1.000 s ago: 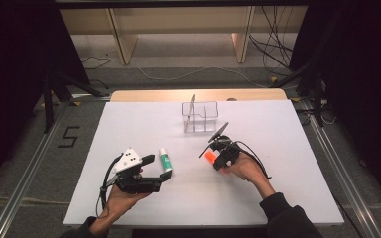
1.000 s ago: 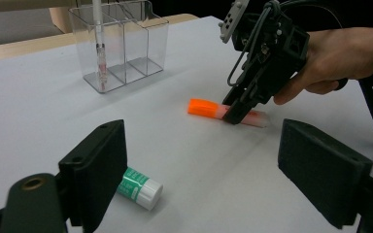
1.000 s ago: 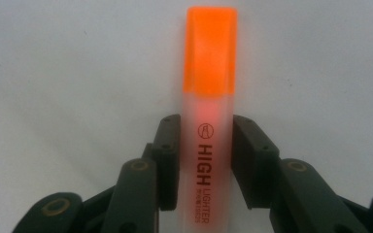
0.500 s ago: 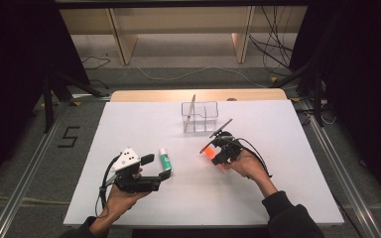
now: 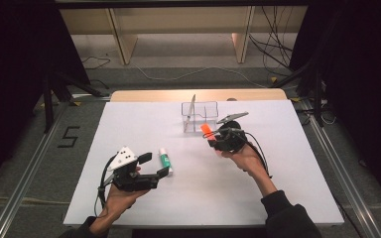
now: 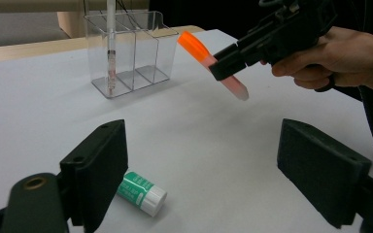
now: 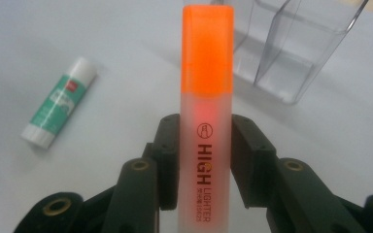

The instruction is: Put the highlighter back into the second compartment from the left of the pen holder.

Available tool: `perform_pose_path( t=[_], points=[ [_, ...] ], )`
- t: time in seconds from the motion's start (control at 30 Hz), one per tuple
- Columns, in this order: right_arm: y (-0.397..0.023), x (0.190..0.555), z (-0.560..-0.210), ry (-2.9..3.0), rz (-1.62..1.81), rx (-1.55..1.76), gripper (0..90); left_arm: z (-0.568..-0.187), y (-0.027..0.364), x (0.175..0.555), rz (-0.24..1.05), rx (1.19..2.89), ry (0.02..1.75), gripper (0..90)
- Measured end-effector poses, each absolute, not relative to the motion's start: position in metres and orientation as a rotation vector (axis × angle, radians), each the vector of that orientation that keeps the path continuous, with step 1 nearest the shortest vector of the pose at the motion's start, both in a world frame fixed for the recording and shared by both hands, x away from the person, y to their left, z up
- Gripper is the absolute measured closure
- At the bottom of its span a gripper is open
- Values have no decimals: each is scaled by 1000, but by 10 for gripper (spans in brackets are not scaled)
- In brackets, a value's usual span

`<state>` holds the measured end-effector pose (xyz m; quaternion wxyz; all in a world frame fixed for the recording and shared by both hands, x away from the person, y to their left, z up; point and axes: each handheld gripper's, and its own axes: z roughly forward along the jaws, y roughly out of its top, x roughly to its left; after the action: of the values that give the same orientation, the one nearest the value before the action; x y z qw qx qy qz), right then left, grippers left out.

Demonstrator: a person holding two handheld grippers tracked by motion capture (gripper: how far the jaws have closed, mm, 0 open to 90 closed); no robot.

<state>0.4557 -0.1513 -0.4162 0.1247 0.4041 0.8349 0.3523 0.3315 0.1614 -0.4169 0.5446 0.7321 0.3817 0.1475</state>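
The clear organizer (image 5: 200,115) stands on the white table (image 5: 278,188) near its far edge, and all places here are given relative to it. It has three compartments in a row; a thin white pen (image 6: 110,46) stands upright in the end one, on the left in the left gripper view.

The right gripper (image 5: 217,139) is held above the table just on the person's side of the organizer, close to its right end. Its jaws are closed on an orange highlighter (image 7: 207,126) — the pads press the frosted barrel from both sides, approx. at the middle, where the print "HIGH LIGHTER" is readable. The orange cap end points toward the organizer, and in the left gripper view the highlighter (image 6: 212,64) is tilted, cap up and toward the organizer, the other end lower. It is in the air, not touching the organizer or the table.

A glue stick (image 5: 165,160) w/ green label and white cap lies flat on the table, well apart from the organizer, on the person's side and to the left.

The left gripper (image 5: 154,166) is further from the organizer than the glue stick, just beside it. Its jaws are wide apart and hold nothing — the glue stick (image 6: 141,192) lies on the table near the left jaw, not between the pads.
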Motion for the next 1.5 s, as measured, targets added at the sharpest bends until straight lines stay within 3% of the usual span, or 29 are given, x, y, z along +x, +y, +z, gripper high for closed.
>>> perform_pose_path(
  t=[0.43,1.5],
  points=[
    [-152,470,-400,2252,1229,1180,668,-416,162,330,357,1725,887,172],
    [-128,519,-385,2010,1335,1184,668,-417,161,324,407,1771,852,171]
  ],
)
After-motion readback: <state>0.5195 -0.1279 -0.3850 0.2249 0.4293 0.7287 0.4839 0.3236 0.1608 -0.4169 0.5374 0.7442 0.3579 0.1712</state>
